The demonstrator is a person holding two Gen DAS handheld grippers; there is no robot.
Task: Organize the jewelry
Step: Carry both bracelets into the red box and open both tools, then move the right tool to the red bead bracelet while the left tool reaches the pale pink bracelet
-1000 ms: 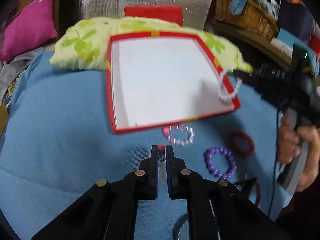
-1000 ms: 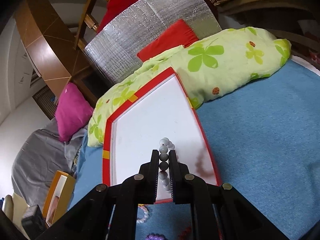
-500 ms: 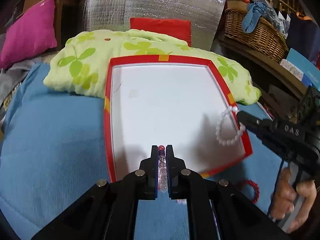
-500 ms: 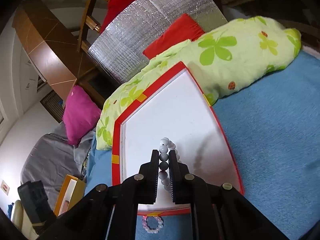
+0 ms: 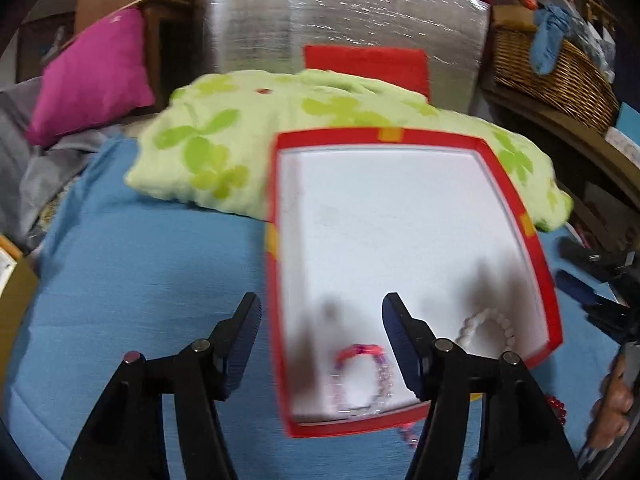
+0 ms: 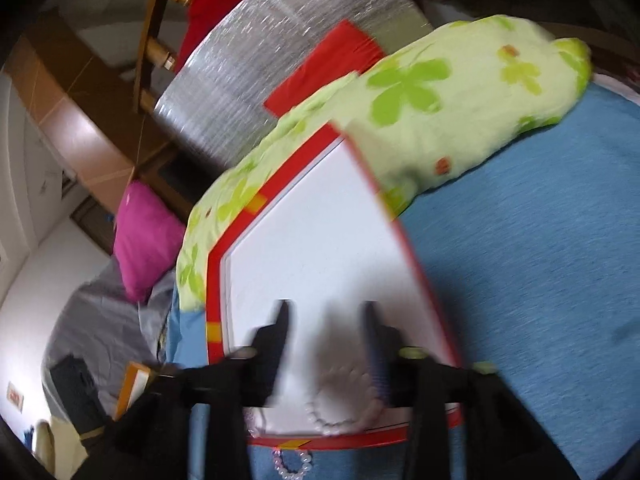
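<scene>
Two hand-held grippers hang over a bed covered in a blue blanket (image 5: 140,280). Behind it stands a silver foil panel (image 5: 340,24), with a green flowered pillow (image 5: 240,132) lying across the blanket and a pink cushion (image 5: 92,76) off to the left. A wicker basket (image 5: 560,76) sits on a shelf at the right. On the blanket, just in front of the pillow, lies a red-rimmed tray (image 5: 536,260) with a white floor.

The left hand-held gripper (image 5: 322,308) has its jaws apart and opening, nothing pressed between them; a pink and purple bead bracelet (image 5: 360,376) lies in the tray's near corner below it. The right hand-held gripper (image 6: 326,312) is blurred, its jaws also apart and opening, and a white pearl bracelet (image 6: 344,404) rests on the tray floor beneath them, near the tray's front edge. Another pale bead bracelet (image 6: 292,462) lies on the blanket just outside that edge.
</scene>
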